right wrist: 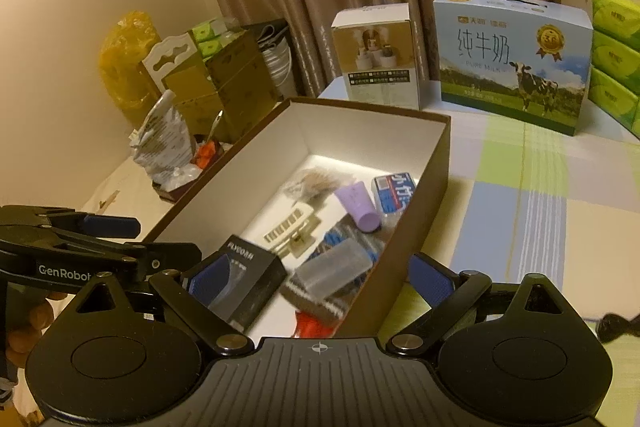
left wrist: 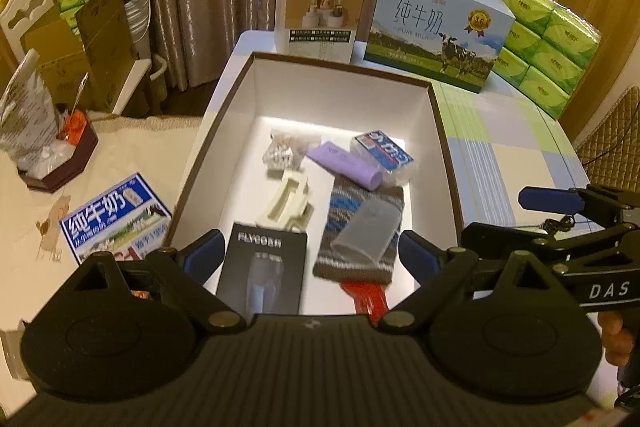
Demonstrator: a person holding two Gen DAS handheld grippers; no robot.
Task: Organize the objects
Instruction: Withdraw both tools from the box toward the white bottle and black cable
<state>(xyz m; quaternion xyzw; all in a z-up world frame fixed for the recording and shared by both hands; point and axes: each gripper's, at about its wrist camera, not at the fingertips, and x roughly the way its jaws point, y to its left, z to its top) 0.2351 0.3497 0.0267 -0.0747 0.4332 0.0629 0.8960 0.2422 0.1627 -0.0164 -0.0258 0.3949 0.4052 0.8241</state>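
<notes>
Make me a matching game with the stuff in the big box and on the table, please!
Things:
1. purple plastic tube
2. black cardboard box with silver letters
3. blue-and-white milk carton with a cow picture
4. green tissue packs

Places:
A. stacked at the table's far right
B. standing behind the brown open box, outside it
C. inside, nearest the grippers
D. inside, lying beside a blue-and-white packet

Pairs: 1-D, 2-C, 3-B, 4-A

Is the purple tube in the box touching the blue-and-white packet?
Touching. The left wrist view shows the purple tube lying against the blue-and-white packet with no gap between them.
</notes>
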